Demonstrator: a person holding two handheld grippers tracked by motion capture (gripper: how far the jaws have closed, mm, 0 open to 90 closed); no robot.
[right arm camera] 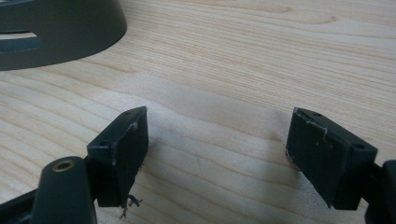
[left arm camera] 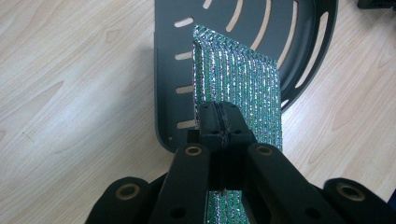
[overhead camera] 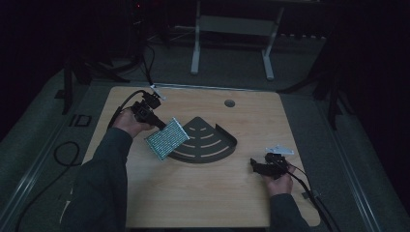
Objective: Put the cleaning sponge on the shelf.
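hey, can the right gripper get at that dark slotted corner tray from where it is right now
Probably yes. The right gripper is open and holds nothing, beside the curved rim of the tray, with bare table between them. The left gripper holds the sparkly pouch over the tray's far side.

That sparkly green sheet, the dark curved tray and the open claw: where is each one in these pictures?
Sparkly green sheet [left arm camera: 243,84], left gripper view, middle of its glittering face.
Dark curved tray [overhead camera: 212,145], high view, slotted floor.
Right gripper [right arm camera: 217,154], right gripper view, gap midway between its open jaws.
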